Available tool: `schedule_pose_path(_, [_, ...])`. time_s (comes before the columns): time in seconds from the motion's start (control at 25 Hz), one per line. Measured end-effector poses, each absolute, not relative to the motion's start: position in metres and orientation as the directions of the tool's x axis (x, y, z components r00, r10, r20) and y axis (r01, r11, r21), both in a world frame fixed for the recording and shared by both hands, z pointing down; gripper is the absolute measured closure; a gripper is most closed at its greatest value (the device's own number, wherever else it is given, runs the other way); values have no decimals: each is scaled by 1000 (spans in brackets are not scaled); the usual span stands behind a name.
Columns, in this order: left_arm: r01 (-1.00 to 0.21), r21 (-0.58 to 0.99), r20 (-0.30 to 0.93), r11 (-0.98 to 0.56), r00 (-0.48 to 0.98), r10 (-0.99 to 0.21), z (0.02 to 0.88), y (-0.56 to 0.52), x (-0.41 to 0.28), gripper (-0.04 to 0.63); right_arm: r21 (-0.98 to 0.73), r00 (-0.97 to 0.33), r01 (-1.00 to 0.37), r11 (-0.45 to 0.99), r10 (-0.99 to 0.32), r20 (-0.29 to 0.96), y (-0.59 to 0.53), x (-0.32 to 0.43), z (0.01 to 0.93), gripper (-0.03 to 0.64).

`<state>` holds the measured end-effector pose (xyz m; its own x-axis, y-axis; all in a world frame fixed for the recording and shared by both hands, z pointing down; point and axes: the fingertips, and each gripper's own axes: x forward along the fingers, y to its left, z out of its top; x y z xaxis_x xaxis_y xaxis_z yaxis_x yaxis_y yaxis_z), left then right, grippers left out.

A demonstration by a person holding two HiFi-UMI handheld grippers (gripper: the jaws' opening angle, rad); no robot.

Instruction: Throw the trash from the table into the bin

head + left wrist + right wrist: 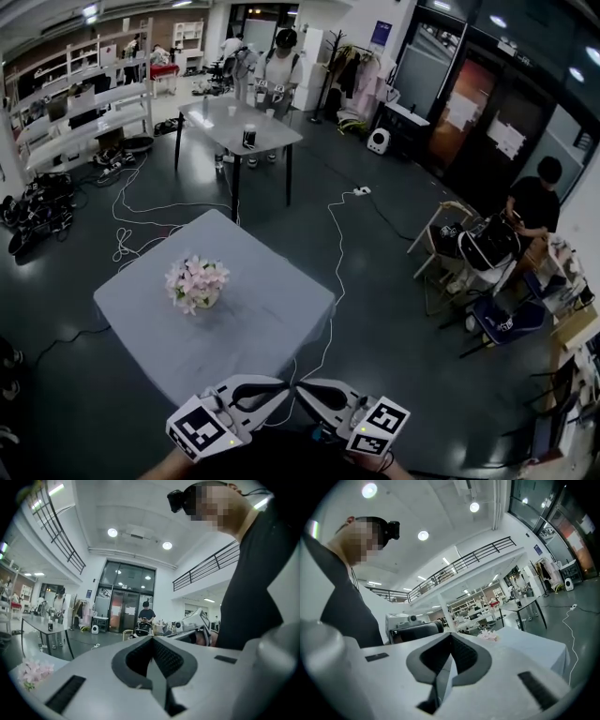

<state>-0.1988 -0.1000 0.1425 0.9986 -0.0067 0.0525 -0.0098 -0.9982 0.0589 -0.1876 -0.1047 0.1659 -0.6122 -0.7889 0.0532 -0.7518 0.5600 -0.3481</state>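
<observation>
Since no trash shows anywhere on the table (281,319), we cannot say where it lies, which way it points or how its long axis runs; no bin shows in any view either. Only a bunch of pink flowers (196,281) stands on the table, toward its left corner. Off the table's near edge, close to our body, the left hand-held gripper (284,390) and the right hand-held gripper (307,390) meet tip to tip, each with its jaws pressed together on nothing. We judge they are held level and idle because no picking is under way.
</observation>
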Motion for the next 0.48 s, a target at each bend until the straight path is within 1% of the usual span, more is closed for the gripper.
schedule_pose_path(0.12, [-23, -69, 71, -997, 997, -28, 135, -95, -197, 583, -302, -616, -757, 579, -787, 37, -97, -190, 162, 612])
schedule_pose_path(0.2, [-23, -107, 58, -994, 998, -30, 131, -91, -193, 583, -263, -617, -763, 590, -787, 25, -93, -191, 159, 612])
schedule_pose_path(0.4, [-71, -64, 32, -995, 997, -73, 131, -96, -184, 583, -113, -600, -798, 592, -798, 56, -91, -193, 159, 614])
schedule_pose_path(0.48, [-91, -42, 40, -995, 995, -93, 133, -99, -183, 583, -108, -587, -808, 580, -808, 53, -92, -191, 160, 614])
